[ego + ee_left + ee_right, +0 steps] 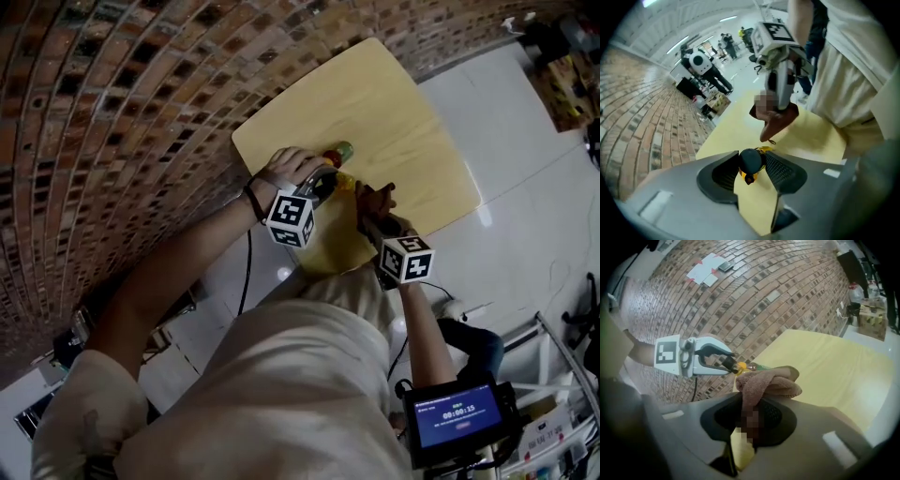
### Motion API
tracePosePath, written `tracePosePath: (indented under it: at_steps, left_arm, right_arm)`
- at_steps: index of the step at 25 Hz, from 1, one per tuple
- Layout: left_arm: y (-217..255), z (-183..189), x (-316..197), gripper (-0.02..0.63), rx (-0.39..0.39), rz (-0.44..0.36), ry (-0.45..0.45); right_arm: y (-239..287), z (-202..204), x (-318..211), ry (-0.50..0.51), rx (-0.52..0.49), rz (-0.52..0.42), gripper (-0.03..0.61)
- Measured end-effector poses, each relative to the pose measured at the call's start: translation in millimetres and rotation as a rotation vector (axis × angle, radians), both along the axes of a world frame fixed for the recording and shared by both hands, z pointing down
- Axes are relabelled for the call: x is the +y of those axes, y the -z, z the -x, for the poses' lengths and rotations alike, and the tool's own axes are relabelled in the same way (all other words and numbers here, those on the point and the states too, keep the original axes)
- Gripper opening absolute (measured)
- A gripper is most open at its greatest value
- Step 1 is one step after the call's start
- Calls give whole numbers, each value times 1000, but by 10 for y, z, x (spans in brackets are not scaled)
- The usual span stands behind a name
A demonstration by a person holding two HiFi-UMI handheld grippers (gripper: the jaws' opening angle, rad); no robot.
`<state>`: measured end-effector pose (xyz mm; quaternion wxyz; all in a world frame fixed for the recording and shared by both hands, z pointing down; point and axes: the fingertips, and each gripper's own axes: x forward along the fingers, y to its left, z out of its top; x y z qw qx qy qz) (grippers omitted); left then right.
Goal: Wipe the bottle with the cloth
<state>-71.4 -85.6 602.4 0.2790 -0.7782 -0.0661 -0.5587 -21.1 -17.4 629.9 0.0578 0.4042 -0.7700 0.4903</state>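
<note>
My left gripper [751,165] is shut on the dark cap end of the bottle [751,160], which has a yellow label. In the head view the bottle [338,152] lies low over the pale wooden table [403,122], held by my left gripper [326,176]. The right gripper view shows its yellow neck and greenish body [751,366] just behind the cloth. My right gripper [752,414] is shut on a brown cloth [768,383], which bunches above the jaws. In the left gripper view the cloth [776,119] hangs close above the bottle, apart from it.
A brick wall [112,122] runs along the table's left side. White tiled floor [525,141] surrounds the table. A small screen [457,415] sits at lower right. People and equipment [701,70] stand far off in the room. My torso is close to the table's near edge.
</note>
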Motion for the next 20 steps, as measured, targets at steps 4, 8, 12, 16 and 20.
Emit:
tracePosePath:
  at_steps: [4,8,12,16,20]
  left_arm:
    - [42,-66,-122,190,30,99,365]
    - [66,-141,-121,186,-8,129,519]
    - [66,-135,-78,181,-34,211,612]
    - [121,-224,-128,173,9,297,748]
    - [155,-182,-244,172,50,314,846]
  right_arm:
    - [369,284,-77,38,-132,-169,67]
    - [437,423,-297,-25,-200,-207,67]
    - [83,426,-445,-113,-171,-126,67]
    - [-18,339,-517,-136,-155,-109,67]
    - [-170,336,-597,-164,-88,-75,69]
